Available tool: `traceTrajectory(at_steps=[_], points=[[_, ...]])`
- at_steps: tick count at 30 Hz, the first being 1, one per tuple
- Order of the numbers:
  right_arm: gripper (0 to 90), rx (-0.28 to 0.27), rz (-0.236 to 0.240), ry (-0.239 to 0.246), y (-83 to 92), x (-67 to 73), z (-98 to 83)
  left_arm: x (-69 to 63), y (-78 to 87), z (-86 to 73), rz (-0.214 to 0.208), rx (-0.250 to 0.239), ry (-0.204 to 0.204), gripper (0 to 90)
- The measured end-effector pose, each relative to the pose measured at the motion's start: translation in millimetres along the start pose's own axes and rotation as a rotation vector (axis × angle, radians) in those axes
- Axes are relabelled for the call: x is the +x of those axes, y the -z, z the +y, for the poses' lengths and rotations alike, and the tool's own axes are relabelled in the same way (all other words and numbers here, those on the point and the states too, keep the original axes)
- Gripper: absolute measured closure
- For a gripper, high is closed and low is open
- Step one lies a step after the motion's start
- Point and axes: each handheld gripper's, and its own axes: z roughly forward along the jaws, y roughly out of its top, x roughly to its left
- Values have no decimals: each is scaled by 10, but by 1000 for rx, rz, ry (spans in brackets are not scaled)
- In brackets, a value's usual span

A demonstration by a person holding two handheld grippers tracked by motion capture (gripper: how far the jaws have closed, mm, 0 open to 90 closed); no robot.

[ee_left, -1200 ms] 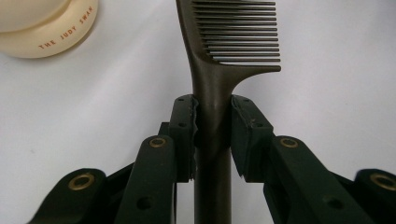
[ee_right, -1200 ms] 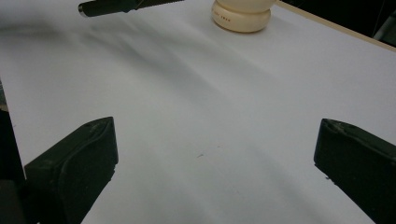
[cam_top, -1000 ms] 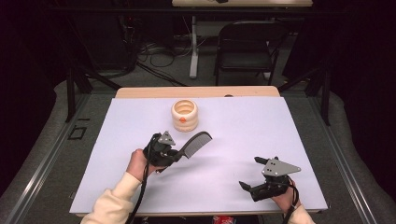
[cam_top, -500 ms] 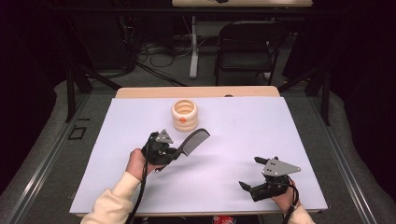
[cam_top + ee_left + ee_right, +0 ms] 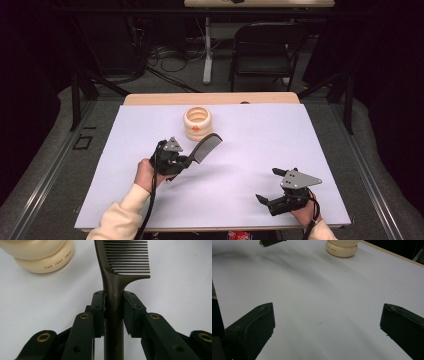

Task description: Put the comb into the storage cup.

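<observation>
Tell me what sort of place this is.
Probably a lab or studio set up for recording: a white-covered table in a dark room, loose cables and a folding chair on the floor behind. On the table, a comb and a cream ringed holder.

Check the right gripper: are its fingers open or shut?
Open. The right gripper has its black fingers spread wide apart, with bare white table between them.

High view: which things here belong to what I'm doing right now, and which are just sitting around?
In the job:
- comb, handle clamped in the left gripper, teeth toward the holder
- cream ringed holder, upright on the white table cover

Lying about:
- right gripper, jaws open, holding nothing
- folding chair and cables on the floor behind the table
</observation>
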Motion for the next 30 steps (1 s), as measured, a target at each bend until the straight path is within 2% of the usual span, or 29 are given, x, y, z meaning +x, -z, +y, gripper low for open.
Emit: traceTrajectory(at_steps=[30], points=[[0,-2,18,-3,-12,-1,0,127,26,-55,22,-120,49,719]])
